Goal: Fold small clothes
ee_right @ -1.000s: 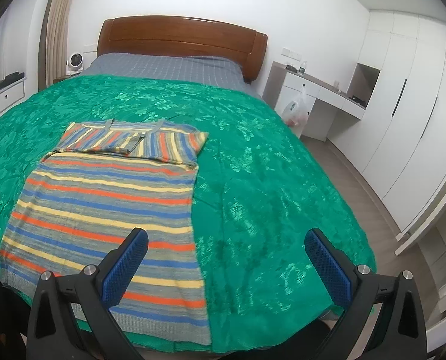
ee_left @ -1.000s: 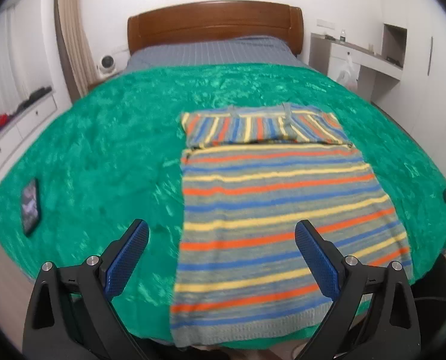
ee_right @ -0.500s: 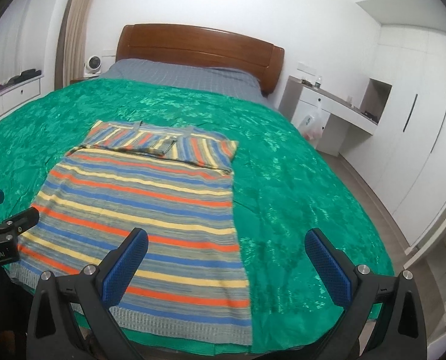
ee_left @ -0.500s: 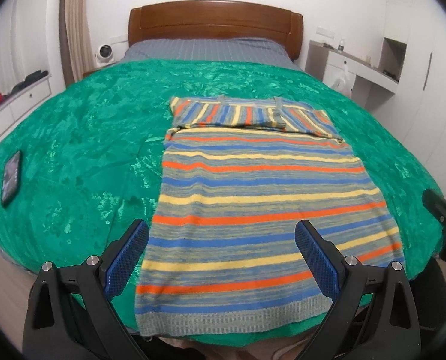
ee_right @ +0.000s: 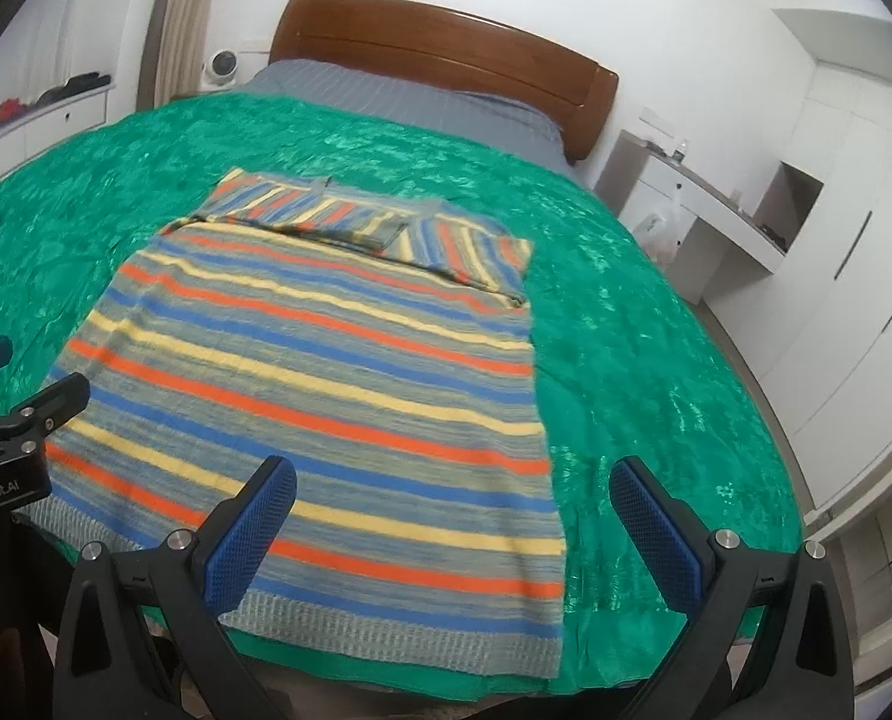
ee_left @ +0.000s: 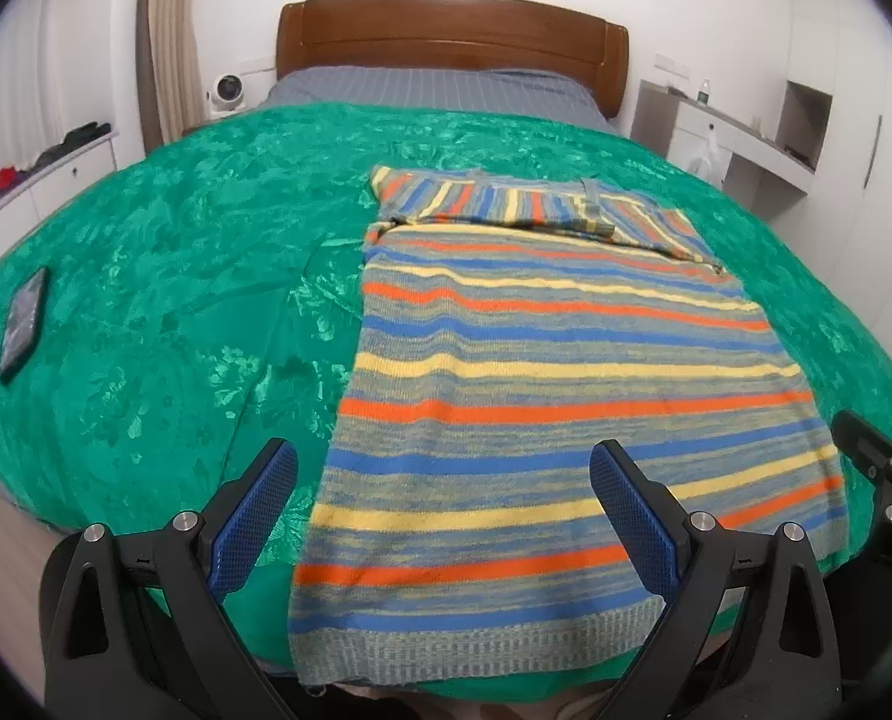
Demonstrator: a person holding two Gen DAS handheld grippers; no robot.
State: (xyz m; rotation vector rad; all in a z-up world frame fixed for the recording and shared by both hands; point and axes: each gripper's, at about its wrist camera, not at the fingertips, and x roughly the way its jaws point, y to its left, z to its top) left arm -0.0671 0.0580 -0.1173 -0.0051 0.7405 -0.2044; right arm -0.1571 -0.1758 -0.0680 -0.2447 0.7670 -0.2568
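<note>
Sweater: I see the striped knit sweater [ee_left: 542, 372] lying flat on the green satin bedspread [ee_left: 164, 276], ribbed grey hem at the near edge, sleeves folded across the top.
Left gripper [ee_left: 446, 510]: released, textured blue pads spread wide above the hem's left corner.
Right gripper [ee_right: 452, 516]: released, straddling the hem's right corner.
Phone [ee_left: 23, 324]: a flat dark slab, far left.

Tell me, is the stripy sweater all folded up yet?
Not yet. The striped sweater lies flat on the green bedspread with its sleeves already folded across the top. Both the left gripper and right gripper are open and holding nothing, near the hem. Folding the body is still left.
</note>
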